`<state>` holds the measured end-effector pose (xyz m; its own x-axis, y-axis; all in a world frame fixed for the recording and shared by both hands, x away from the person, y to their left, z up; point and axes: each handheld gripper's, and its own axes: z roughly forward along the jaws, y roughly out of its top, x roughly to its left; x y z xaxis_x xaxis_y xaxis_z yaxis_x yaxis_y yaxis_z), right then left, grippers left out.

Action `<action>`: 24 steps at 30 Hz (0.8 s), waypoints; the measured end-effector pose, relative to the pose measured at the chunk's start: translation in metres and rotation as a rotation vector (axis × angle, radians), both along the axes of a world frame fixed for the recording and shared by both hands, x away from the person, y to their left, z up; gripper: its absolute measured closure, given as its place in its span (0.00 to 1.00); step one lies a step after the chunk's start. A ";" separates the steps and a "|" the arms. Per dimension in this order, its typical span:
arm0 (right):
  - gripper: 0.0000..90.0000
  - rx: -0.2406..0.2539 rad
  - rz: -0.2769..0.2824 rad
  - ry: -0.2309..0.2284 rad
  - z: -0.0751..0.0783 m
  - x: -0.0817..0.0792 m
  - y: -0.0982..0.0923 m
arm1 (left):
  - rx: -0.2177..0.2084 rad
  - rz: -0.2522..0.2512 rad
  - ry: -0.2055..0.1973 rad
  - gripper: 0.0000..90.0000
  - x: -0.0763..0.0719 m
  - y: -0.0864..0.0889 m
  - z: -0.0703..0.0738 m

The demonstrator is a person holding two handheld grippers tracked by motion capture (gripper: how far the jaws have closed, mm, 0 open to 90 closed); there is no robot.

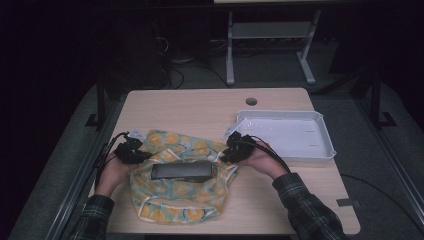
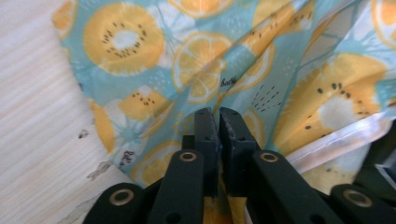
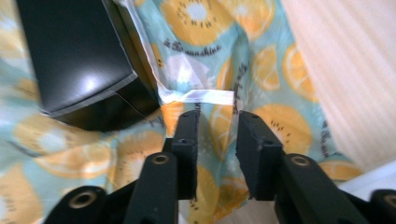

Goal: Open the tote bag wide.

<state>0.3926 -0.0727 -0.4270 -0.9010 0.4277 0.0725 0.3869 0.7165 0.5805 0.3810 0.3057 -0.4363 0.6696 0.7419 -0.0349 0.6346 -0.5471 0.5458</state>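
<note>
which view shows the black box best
The high view: the whole black box lies lengthwise on the fruit-print cloth. The right gripper view gives a close look at one glossy end, cut off by the frame. The left gripper view looks over cloth beside the box.

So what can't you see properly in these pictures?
- Cloth under the box: hidden by the box, high view.
- Left gripper: whether it pinches cloth is unclear.
- Box's far end: cut off by the edge, right gripper view.
- Tray markings: too small, high view.

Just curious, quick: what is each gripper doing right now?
Left gripper: almost closed, over the fruit-print cloth; a pinch cannot be told.
Right gripper: open, holding nothing.
</note>
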 end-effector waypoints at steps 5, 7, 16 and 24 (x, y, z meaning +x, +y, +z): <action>0.60 0.052 0.031 -0.028 0.020 -0.001 -0.004 | -0.068 0.022 -0.021 0.82 -0.004 0.010 0.014; 0.55 0.073 0.050 -0.052 0.030 -0.003 -0.004 | -0.096 0.030 -0.019 0.75 -0.005 0.015 0.022; 0.51 0.142 0.175 -0.100 0.057 -0.016 0.008 | -0.180 0.041 -0.064 0.56 -0.022 0.027 0.048; 0.49 0.110 0.347 -0.098 0.048 -0.029 0.042 | -0.168 0.042 -0.060 0.51 -0.042 0.037 0.048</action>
<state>0.3637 -0.0311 -0.3788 -0.9959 0.0899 0.0076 0.0708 0.7269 0.6831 0.3395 0.3432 -0.3883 0.6427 0.7565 -0.1213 0.6185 -0.4189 0.6648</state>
